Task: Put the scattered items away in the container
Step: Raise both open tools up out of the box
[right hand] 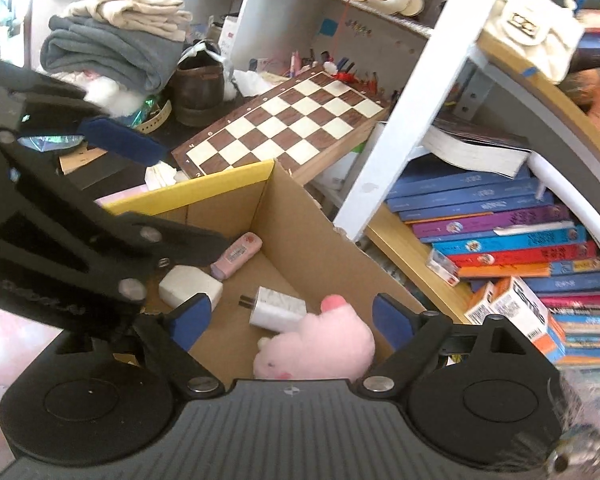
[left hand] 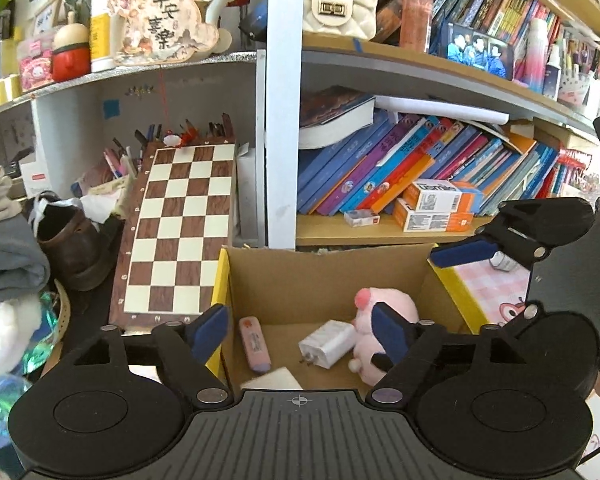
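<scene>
An open cardboard box (left hand: 320, 276) with yellow flaps holds a pink plush toy (left hand: 384, 308), a white charger plug (left hand: 326, 342), a pink highlighter (left hand: 254, 344) and a white eraser block (left hand: 274, 378). My left gripper (left hand: 300, 330) hangs open and empty over the box. My right gripper (right hand: 292, 320) is also open and empty above the box (right hand: 320, 248), over the plush (right hand: 320, 344) and charger (right hand: 278, 308). The highlighter (right hand: 238, 254) and eraser (right hand: 190, 286) lie at the box's left. The right gripper's fingers (left hand: 464, 252) show at the right of the left wrist view.
A chessboard (left hand: 180, 232) leans behind the box. A shelf of books (left hand: 420, 168) and orange boxes (left hand: 440, 204) stands behind. A brown shoe (left hand: 72, 248) and folded clothes (right hand: 112, 48) lie left. A pink checked cloth (left hand: 496, 292) covers the table at right.
</scene>
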`<control>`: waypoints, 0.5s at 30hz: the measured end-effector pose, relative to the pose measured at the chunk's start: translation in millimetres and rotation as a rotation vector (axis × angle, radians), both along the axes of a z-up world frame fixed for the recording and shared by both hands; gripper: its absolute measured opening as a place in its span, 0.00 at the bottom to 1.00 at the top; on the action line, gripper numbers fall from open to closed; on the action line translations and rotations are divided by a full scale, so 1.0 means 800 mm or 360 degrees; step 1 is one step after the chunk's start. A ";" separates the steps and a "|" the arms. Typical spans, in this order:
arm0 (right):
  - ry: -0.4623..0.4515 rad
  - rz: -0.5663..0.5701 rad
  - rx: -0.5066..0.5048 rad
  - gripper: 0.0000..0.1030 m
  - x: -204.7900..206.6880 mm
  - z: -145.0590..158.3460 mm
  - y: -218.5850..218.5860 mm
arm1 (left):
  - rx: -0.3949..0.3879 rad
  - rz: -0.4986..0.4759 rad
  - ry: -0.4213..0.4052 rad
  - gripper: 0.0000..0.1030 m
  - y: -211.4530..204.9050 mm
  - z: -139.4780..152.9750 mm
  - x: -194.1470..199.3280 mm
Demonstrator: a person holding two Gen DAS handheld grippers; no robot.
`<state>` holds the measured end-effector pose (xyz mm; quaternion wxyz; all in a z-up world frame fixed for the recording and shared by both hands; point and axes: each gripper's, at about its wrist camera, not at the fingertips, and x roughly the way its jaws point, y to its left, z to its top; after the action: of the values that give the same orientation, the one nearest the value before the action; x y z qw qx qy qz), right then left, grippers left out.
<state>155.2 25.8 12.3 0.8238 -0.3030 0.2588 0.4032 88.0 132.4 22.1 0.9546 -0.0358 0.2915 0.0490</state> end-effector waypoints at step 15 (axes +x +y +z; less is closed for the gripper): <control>-0.0016 -0.0190 0.0093 0.98 -0.053 0.008 -0.058 | -0.0033 -0.0002 -0.0002 0.88 -0.024 0.002 -0.061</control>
<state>112.7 -20.4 19.0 0.8562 -0.2648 0.2604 0.3592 39.4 113.1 24.0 0.9544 -0.0454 0.2915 0.0453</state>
